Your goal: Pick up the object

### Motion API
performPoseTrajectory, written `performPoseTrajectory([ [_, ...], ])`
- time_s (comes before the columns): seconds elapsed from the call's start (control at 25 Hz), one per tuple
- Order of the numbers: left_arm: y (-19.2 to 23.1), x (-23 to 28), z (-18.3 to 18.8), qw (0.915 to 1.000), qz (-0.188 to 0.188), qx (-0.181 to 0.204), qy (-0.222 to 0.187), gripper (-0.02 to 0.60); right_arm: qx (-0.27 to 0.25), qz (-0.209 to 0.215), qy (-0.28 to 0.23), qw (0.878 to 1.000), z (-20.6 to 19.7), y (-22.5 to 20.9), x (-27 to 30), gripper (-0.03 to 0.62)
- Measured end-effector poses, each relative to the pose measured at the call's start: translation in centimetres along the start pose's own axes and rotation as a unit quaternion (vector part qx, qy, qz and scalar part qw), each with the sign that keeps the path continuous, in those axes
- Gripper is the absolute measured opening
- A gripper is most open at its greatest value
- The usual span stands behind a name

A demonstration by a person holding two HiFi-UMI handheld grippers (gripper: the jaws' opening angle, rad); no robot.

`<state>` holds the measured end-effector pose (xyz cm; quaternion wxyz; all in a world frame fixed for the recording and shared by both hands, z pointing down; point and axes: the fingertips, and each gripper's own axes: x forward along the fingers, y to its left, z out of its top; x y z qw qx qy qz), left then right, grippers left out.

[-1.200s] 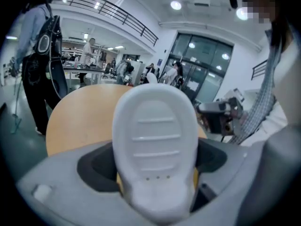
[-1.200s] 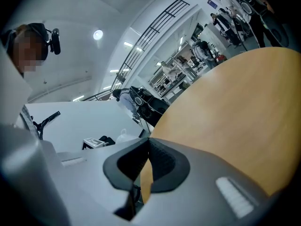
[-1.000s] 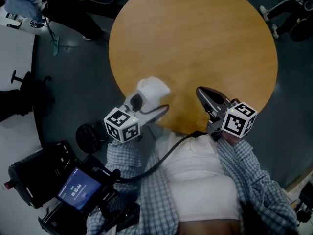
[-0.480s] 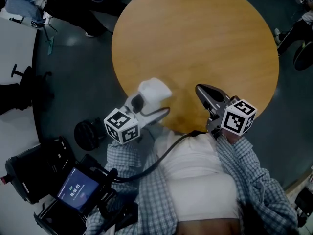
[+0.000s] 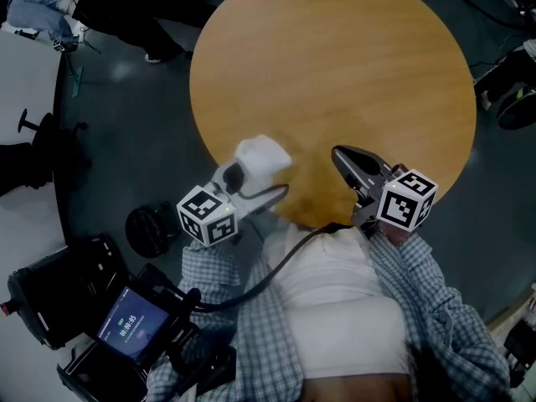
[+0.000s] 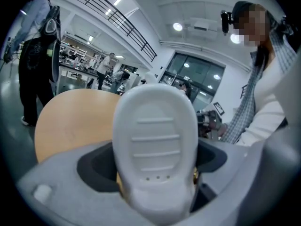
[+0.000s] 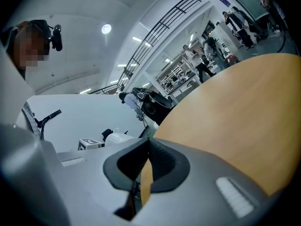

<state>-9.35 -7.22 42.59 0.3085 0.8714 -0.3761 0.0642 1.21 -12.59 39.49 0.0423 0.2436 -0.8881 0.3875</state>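
White ridged object [image 5: 263, 152]: left gripper [image 5: 251, 172] is gripping it over the round table's [image 5: 335, 57] near edge. Right gripper [image 5: 342, 157]: jaws pressing together on nothing, hovering alongside. Broad wood is stretching ahead. Black case [image 5: 59, 296] is crowding the floor left.

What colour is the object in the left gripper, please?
The object is white, clearest in the left gripper view.

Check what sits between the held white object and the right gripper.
Nothing: the head view shows only bare round wooden table between the white object in the left gripper and the shut right gripper.
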Motion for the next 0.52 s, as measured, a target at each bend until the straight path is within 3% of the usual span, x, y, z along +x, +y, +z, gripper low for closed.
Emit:
performPoseTrajectory([
  [0.52, 0.47, -0.40, -0.11, 1.0000, 0.008, -0.004, 0.000, 0.462, -0.003, 0.004, 0.007, 1.000, -0.26, 0.15, 0.09, 0.003],
])
